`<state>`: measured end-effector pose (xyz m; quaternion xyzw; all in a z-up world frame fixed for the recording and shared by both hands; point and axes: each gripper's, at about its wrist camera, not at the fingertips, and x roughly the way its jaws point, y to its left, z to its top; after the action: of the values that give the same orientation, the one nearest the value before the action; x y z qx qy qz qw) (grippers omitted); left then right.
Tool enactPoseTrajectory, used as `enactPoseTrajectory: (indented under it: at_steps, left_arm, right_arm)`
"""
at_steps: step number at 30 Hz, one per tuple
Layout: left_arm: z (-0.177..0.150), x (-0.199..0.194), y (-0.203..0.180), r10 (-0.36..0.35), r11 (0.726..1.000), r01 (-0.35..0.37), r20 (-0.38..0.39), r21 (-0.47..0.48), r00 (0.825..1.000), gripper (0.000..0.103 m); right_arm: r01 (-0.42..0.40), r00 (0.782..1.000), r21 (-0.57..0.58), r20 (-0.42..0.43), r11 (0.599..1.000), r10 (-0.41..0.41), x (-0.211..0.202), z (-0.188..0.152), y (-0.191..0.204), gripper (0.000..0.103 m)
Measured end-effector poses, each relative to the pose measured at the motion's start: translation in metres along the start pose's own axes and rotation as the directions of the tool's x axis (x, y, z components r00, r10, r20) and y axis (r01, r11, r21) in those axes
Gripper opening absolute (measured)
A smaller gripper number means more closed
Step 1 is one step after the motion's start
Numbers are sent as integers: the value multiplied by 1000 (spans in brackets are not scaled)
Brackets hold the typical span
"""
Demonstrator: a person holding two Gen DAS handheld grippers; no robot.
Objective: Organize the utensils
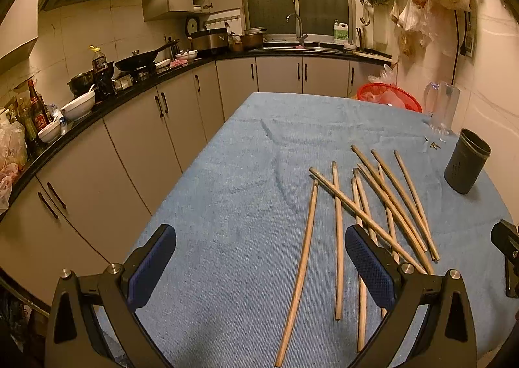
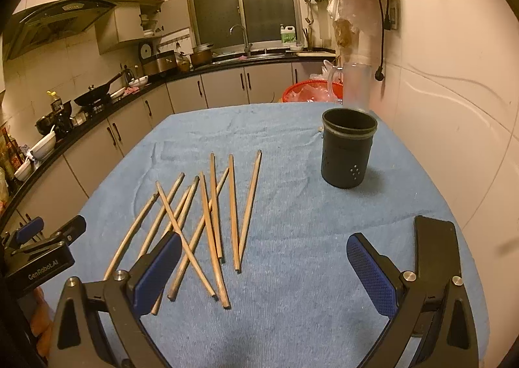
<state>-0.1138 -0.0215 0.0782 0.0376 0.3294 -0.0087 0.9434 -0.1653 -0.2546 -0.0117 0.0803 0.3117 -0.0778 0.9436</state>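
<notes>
Lying loose on the blue cloth (image 2: pixel 292 270): wooden chopsticks (image 2: pixel 207 218), several crossing each other. Dark holder (image 2: pixel 348 149) stands upright, apart from them toward the wall side (nothing visible inside). Left gripper (image 1: pixel 259 264) spread wide, nothing between its pads. Right gripper (image 2: pixel 262 265) also wide and unloaded, hovering over the cloth.

Two fisheye views, each looking forward along a hand-held gripper over the worktop (image 1: pixel 246 147).

The left view sits low and near, facing the window wall, with the chopsticks (image 1: pixel 363 215) to its right. The right view faces the same way from further right, the chopsticks (image 2: pixel 207 218) to its left. Both share the dark cup (image 2: pixel 348 150), the cloth and the kitchen behind.
</notes>
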Motion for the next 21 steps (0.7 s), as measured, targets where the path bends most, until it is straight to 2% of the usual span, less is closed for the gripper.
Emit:
enactPoseTrajectory:
  at_steps: [21]
  left_arm:
    - [-4, -3, -3, 0, 1000, 0, -6, 18, 1000, 103]
  right_arm:
    - [-2, 1000, 4, -13, 1000, 2, 1, -5, -2, 102]
